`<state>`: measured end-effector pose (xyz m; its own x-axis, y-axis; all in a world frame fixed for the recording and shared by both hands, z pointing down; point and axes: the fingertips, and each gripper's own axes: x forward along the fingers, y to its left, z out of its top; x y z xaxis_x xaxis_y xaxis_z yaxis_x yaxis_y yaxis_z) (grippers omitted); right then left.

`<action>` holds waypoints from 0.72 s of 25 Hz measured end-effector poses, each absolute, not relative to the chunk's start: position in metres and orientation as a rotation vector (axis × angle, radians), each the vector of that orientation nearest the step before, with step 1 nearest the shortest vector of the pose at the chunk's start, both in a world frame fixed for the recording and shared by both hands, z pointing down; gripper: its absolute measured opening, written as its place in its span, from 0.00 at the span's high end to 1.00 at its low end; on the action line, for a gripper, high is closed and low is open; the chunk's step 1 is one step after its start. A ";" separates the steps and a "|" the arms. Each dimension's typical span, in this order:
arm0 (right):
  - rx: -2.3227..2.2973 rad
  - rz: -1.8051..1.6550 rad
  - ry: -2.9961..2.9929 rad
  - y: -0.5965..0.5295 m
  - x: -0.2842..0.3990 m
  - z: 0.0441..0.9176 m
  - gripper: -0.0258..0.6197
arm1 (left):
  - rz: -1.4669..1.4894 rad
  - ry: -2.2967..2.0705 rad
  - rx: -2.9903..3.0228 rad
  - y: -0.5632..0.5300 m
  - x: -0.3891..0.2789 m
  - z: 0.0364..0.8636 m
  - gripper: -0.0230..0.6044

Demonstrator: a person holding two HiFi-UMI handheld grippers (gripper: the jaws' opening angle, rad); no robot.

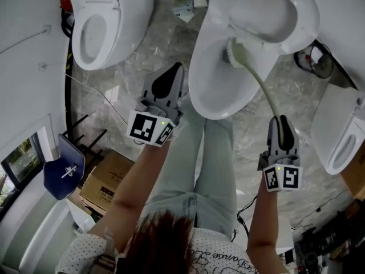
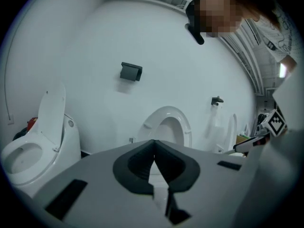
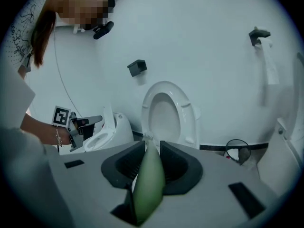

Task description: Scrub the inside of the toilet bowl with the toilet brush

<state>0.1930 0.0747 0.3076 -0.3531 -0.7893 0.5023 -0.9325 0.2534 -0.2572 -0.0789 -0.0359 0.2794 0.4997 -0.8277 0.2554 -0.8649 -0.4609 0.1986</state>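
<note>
The white toilet bowl (image 1: 219, 87) stands open in the middle of the head view, with its seat and lid (image 1: 274, 10) raised. A toilet brush with a pale green curved handle (image 1: 262, 87) reaches into the bowl, its bristle head (image 1: 231, 53) against the far inner wall. My right gripper (image 1: 281, 123) is shut on the lower end of that handle; in the right gripper view the green handle (image 3: 148, 179) fills the gap between the jaws. My left gripper (image 1: 175, 72) hangs beside the bowl's left rim, shut and empty, its pads (image 2: 142, 163) meeting at the tips.
A second toilet (image 1: 102, 21) stands at the upper left and a third (image 1: 342, 136) at the right. A wire bin (image 1: 313, 59) sits by the middle toilet. A cardboard box (image 1: 105, 181) and a blue item (image 1: 60, 173) lie at the lower left. The person's legs (image 1: 211, 164) stand before the bowl.
</note>
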 end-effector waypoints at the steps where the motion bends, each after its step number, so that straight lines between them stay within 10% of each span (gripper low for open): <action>1: 1.615 0.772 -2.235 0.076 0.193 0.318 0.79 | 0.182 -1.408 2.448 -0.040 -0.080 0.289 0.96; 18: 1.741 1.015 -2.035 0.073 0.173 0.477 0.79 | 0.271 -1.296 2.480 -0.078 -0.074 0.416 0.96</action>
<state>0.1733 0.0731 0.4770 -0.2371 -0.7500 0.6175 -0.9444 0.0288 -0.3276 -0.0735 -0.0784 0.4162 0.5684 -0.7601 0.3149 -0.8226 -0.5324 0.1997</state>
